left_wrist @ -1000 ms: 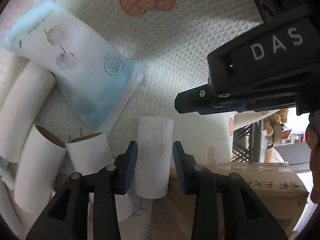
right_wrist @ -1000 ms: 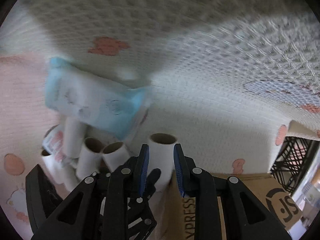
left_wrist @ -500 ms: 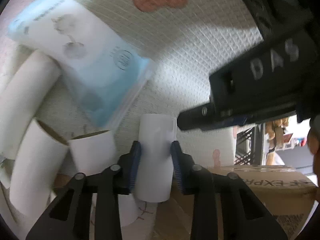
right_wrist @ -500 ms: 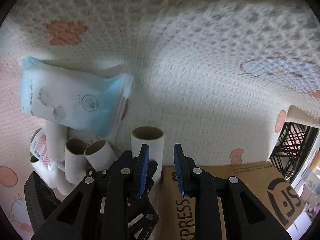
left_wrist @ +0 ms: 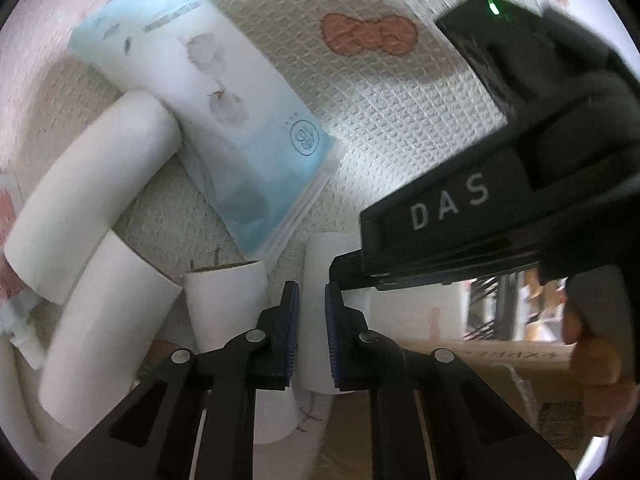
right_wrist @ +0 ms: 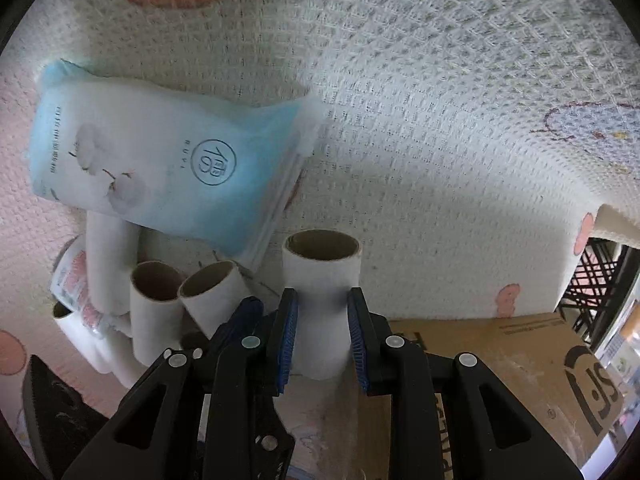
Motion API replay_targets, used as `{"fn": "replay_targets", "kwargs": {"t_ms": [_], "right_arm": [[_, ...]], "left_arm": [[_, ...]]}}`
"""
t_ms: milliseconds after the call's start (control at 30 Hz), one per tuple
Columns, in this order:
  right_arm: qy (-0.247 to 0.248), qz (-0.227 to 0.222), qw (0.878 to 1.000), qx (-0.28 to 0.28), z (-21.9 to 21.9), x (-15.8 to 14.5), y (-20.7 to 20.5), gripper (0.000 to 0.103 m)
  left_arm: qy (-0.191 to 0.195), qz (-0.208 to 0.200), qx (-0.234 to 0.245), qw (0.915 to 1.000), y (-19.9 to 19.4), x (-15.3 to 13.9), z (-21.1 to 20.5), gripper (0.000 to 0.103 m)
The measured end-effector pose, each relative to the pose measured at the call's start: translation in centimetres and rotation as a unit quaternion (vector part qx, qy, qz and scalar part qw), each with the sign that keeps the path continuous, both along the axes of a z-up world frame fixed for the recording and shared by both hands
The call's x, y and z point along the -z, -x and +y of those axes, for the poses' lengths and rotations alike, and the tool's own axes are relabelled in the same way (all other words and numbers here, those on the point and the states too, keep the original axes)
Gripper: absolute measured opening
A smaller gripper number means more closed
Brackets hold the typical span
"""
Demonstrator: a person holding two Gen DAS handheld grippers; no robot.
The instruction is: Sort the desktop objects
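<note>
Left wrist view: the left gripper (left_wrist: 312, 332) is closing on an upright paper tube (left_wrist: 320, 276), pads squeezing its light, crushable wall; take it mid-body, gently.

Right wrist view: the right gripper (right_wrist: 322, 344), clenched, clamps the same tube standing on the tabletop (right_wrist: 440, 140) beside a tissue pack (right_wrist: 168, 160).

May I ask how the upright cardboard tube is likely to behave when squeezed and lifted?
Probably very light: the upright tube is hollow, with a thin cardboard wall. It may crush under a hard squeeze. Laid flat like the neighbouring tubes, it would likely roll.
</note>
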State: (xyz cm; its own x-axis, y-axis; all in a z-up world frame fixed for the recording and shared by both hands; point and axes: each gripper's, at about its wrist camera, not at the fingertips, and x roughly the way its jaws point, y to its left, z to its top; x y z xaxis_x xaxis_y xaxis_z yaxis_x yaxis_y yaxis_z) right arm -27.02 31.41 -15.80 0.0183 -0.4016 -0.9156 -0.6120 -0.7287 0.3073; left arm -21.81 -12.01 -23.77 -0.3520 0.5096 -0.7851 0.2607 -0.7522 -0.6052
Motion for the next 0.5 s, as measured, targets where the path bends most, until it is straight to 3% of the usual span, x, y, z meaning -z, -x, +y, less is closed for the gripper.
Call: {"fn": "replay_targets", "kwargs": {"t_ms": [100,167,300,500], "right_arm": [[-0.001,0.002,1.0,0.001,0.1,-0.1,0.1,0.023],[0.001,0.007,1.0,0.002,0.2,-0.1,0.1,0.024],[0.007,0.01,1.0,0.003,0.4,-0.2,0.0,0.024],[0.035,0.017,0.999,0.003,0.1,0.5,-0.4,0.033]], "left_arm": [[-0.092,-0.007,-0.043,0.9948,-0.8,1.0,-1.7,0.028],[-0.118,0.001,-0.058,0.9914,-1.2,1.2,-2.0,0.034],[-0.087,0.014,-0.035,0.9955,-1.1,0.5,-1.2,0.04],[-0.079,0.016,-0.029,0.9963,-2.0,-0.1,-2.0,0.04]]}}
